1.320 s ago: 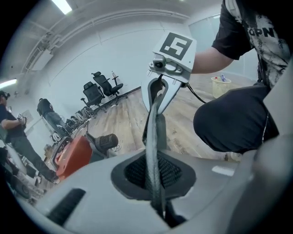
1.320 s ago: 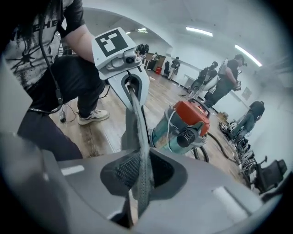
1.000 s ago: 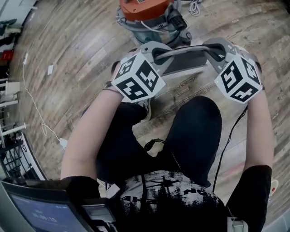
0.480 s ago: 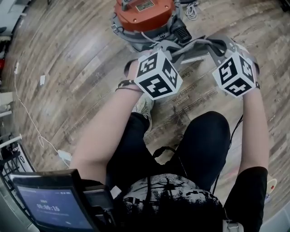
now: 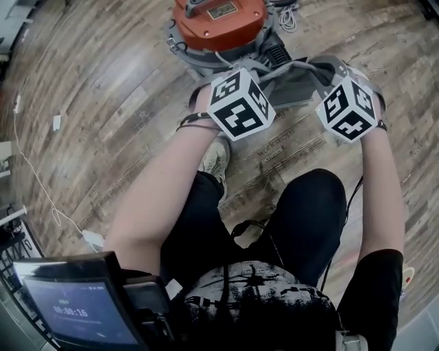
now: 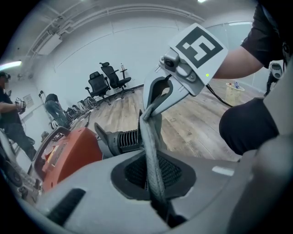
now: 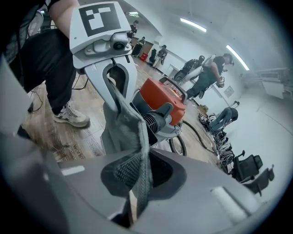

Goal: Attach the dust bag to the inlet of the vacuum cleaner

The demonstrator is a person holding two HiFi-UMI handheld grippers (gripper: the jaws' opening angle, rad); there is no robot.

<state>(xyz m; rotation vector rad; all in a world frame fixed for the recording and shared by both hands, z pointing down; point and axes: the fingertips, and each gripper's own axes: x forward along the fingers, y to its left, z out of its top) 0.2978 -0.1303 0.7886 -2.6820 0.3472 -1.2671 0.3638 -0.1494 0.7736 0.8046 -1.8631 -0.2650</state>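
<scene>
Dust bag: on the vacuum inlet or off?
Off. Left hand-held gripper and right hand-held gripper pinch the dust bag; the ribbed inlet sits bare beside it.

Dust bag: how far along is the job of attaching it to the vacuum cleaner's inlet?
Done: the left hand-held gripper and the right hand-held gripper are each shut on the dust bag, stretched between them. In hand: the bag hangs beside the vacuum cleaner. Left: fitting it on the bare ribbed inlet.

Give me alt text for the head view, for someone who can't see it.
Seen from above, a person's left tool and right tool each grip a grey dust bag, holding it spread between them close to an orange vacuum cleaner on a wooden floor. The person's legs and one sneaker show below.
</scene>
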